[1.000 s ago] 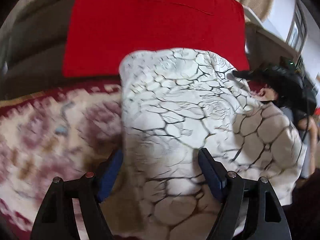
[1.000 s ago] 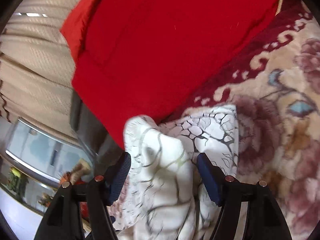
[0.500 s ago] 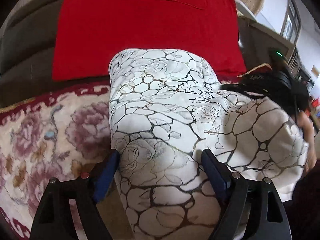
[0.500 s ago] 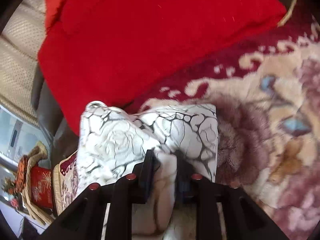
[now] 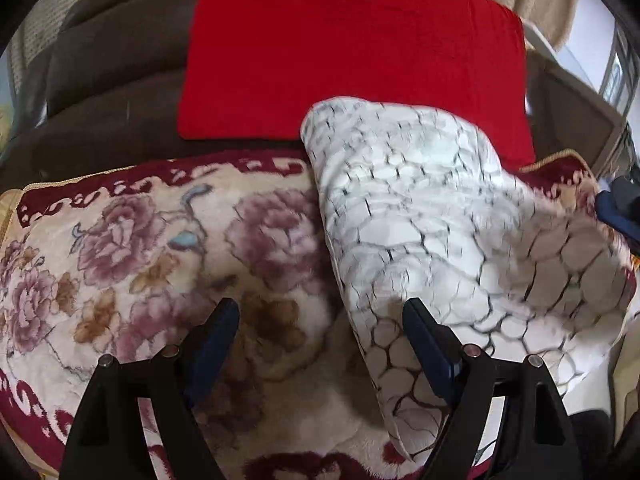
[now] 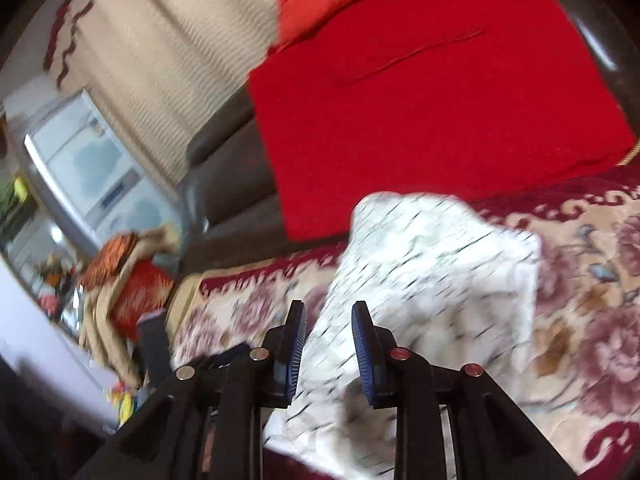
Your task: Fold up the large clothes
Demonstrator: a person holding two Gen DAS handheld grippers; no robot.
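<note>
A white garment with a black crackle print (image 5: 432,220) lies folded on a floral blanket (image 5: 140,248). My left gripper (image 5: 320,324) is open, its right finger over the garment's left edge and its left finger over the blanket; nothing is between them but loose cloth. In the right wrist view the same garment (image 6: 432,264) is blurred with motion. My right gripper (image 6: 329,332) has its jaws nearly together with a fold of the garment between them.
A red cushion (image 5: 352,48) leans on a dark sofa back (image 5: 112,60) behind the garment. Beige curtains (image 6: 168,52) and a cabinet with clutter (image 6: 80,168) are at the left of the right wrist view.
My left gripper has drawn left off the garment and now straddles its edge. My right gripper, shut on the fold half a second ago, has lifted and tilted; the view is blurred.
</note>
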